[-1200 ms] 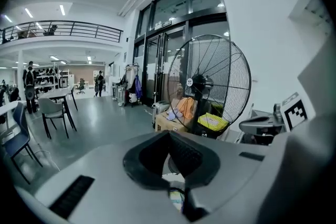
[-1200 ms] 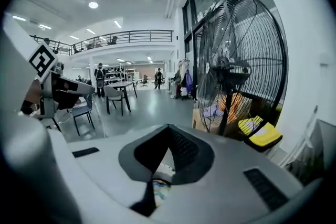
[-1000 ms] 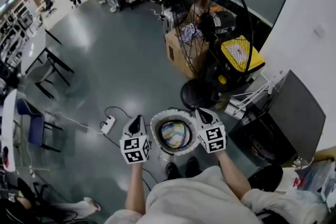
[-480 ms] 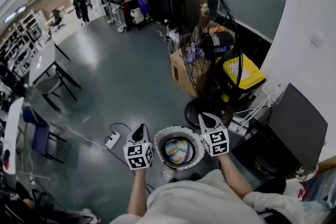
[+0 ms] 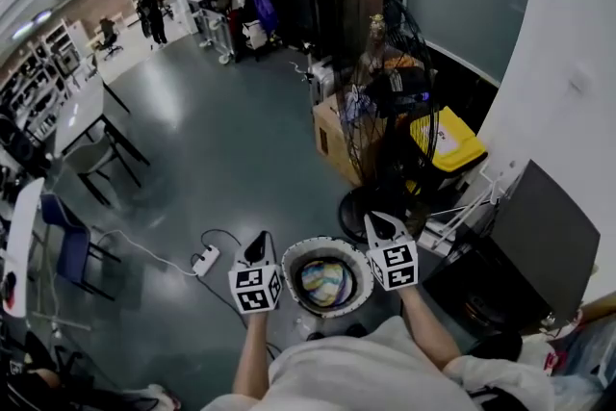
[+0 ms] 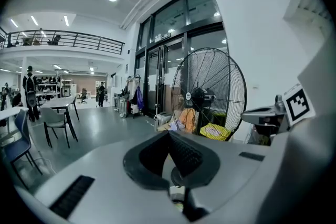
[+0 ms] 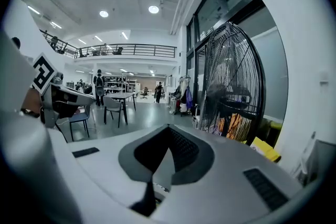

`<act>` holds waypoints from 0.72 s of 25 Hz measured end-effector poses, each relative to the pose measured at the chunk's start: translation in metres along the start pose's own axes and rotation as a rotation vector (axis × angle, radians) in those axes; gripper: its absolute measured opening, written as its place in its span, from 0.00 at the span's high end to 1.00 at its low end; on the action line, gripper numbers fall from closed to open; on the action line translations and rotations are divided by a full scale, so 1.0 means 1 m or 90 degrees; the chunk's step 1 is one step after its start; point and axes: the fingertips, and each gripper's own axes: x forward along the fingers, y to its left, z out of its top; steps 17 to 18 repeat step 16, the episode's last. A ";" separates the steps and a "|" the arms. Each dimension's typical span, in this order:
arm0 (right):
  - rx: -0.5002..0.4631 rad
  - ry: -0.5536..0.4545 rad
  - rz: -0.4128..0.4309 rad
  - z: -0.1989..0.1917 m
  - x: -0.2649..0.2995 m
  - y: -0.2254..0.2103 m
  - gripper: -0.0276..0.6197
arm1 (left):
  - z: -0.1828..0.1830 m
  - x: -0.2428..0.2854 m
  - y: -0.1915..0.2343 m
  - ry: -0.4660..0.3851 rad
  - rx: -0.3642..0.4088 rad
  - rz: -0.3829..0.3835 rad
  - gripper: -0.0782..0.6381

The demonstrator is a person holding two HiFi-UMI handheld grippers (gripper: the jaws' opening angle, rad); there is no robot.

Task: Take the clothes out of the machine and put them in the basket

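Both units read closed and empty: the left hand-held gripper has its ribbed pads pressed together with nothing between them; the right hand-held gripper likewise. The round white basket lies between the two in the head view, apparently on the floor just ahead of the person; a multicoloured bundle of clothes sits inside it. The dark machine stands at the right. Expect the fabric to be light, soft and limp; pinch a raised fold, not a flat area; loose ends may trail or catch on the rim.
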 end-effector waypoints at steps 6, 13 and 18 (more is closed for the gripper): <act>-0.011 0.005 0.002 -0.004 0.002 -0.001 0.92 | -0.004 0.003 -0.006 0.004 0.000 -0.003 0.87; -0.017 0.014 0.000 -0.005 0.000 -0.002 0.92 | -0.006 0.003 -0.008 0.010 0.002 -0.008 0.87; -0.021 0.018 0.002 -0.005 0.000 0.001 0.92 | -0.006 0.002 -0.007 0.012 0.003 -0.009 0.87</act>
